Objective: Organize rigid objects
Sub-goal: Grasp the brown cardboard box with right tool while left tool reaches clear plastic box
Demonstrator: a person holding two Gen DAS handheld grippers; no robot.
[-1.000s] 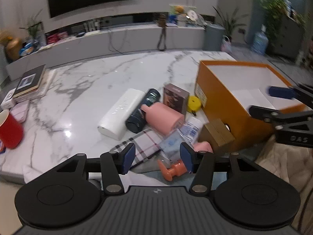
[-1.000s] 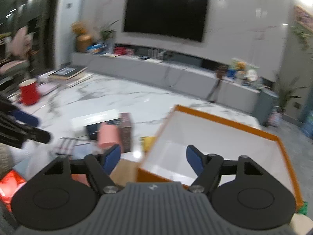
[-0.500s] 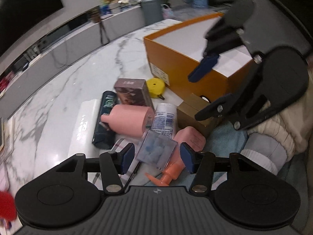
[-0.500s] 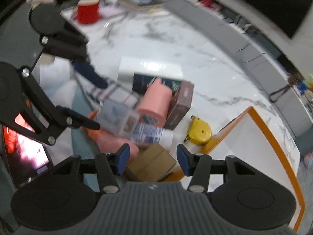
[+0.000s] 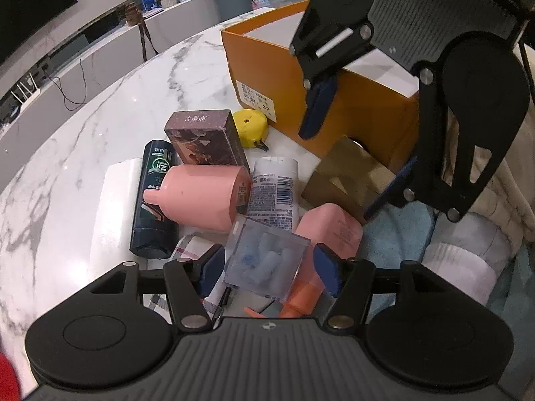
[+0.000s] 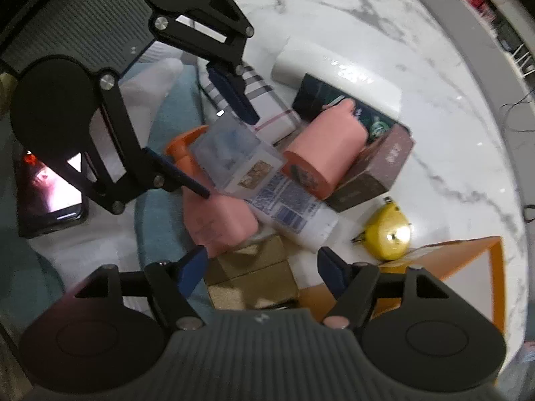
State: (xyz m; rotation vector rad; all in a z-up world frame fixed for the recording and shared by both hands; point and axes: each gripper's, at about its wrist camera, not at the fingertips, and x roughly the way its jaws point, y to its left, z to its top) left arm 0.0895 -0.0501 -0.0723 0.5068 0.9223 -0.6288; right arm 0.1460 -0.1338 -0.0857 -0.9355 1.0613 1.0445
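Observation:
A pile of objects lies on the marble table beside an open orange box (image 5: 351, 97). My left gripper (image 5: 267, 272) is open with its pads on either side of a clear plastic case (image 5: 264, 260), not closed on it; the case also shows in the right wrist view (image 6: 234, 153). My right gripper (image 6: 260, 272) is open just above a brown cardboard box (image 6: 254, 277), which also shows in the left wrist view (image 5: 347, 177). Nearby lie a pink bottle (image 5: 204, 197), a white tube (image 5: 274, 193), a dark bottle (image 5: 155, 200), a maroon box (image 5: 204, 137) and a yellow tape measure (image 6: 388, 234).
A pink pump bottle with an orange nozzle (image 5: 327, 234) lies under the clear case. A white roll (image 5: 110, 220) and a plaid cloth (image 6: 267, 113) lie at the pile's left. A phone (image 6: 50, 197) lies on blue fabric at the table's near edge.
Both grippers have dropped closer to the pile. My left gripper now straddles the clear case. My right gripper has come down over the brown cardboard box.

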